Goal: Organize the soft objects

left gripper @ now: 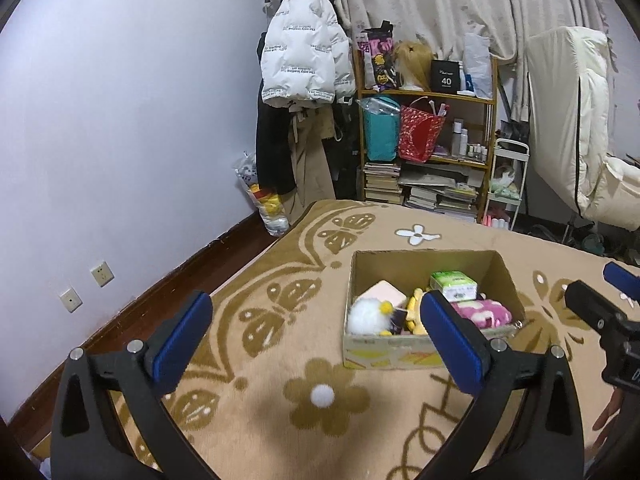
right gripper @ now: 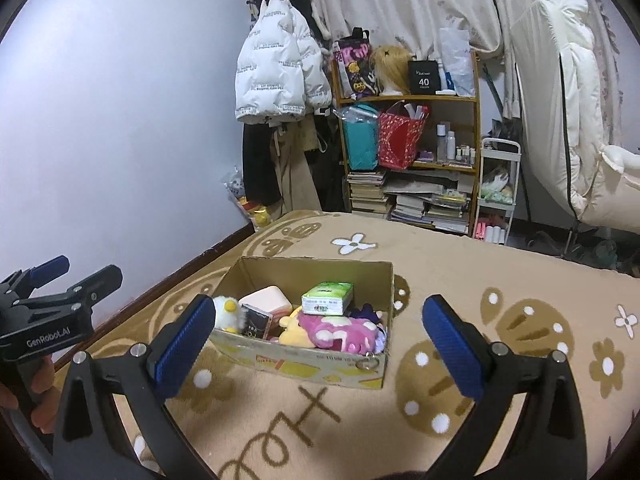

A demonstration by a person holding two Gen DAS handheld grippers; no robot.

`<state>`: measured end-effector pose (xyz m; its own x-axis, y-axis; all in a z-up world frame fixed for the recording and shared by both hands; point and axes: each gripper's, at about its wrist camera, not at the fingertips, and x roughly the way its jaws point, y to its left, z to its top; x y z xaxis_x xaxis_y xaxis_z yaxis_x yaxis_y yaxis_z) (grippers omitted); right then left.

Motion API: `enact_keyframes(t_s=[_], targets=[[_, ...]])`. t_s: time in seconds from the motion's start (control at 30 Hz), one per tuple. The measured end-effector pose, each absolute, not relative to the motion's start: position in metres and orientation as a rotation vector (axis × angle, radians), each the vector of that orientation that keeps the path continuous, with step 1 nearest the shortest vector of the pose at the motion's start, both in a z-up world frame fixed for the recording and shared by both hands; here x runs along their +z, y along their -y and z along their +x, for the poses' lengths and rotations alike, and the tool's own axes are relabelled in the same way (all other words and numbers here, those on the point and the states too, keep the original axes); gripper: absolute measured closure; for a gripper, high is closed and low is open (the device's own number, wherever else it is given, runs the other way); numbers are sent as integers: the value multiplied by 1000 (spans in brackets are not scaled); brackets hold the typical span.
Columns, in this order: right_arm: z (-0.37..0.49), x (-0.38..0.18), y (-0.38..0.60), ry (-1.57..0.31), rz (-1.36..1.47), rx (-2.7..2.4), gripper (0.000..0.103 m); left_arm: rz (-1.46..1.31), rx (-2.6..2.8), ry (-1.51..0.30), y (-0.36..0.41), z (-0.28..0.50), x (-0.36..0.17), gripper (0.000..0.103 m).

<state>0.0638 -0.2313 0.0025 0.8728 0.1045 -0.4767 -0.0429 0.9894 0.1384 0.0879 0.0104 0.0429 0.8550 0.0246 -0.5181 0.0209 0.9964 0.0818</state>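
An open cardboard box point(left gripper: 400, 354) point(right gripper: 312, 364) sits on the beige patterned blanket. It holds a white fluffy chick toy point(left gripper: 366, 314) point(right gripper: 228, 312), a pink block point(left gripper: 388, 292) point(right gripper: 266, 298), a green tissue pack point(left gripper: 454, 284) point(right gripper: 328, 298), a yellow plush point(right gripper: 296, 332) and a pink-and-white plush point(left gripper: 482, 312) point(right gripper: 340, 330). My left gripper point(left gripper: 316, 344) is open and empty, just left of the box front. My right gripper point(right gripper: 320, 348) is open and empty, before the box. The left gripper also shows at the left edge of the right wrist view point(right gripper: 60, 280).
The blanket point(left gripper: 280, 292) point(right gripper: 500, 280) covers a bed along the purple wall. Beyond its far edge stand a coat rack with a white puffer jacket point(left gripper: 300, 60), a wooden shelf of bags and books point(left gripper: 428, 140), a white cart point(right gripper: 498, 184) and a cream chair point(right gripper: 568, 120).
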Motion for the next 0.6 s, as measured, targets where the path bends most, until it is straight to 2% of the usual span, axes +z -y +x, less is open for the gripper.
enact_keyframes(t_s=[0.6], targets=[[20,-9,247,-477,136,59,0,61,-32,-496,-21,44,37,0]])
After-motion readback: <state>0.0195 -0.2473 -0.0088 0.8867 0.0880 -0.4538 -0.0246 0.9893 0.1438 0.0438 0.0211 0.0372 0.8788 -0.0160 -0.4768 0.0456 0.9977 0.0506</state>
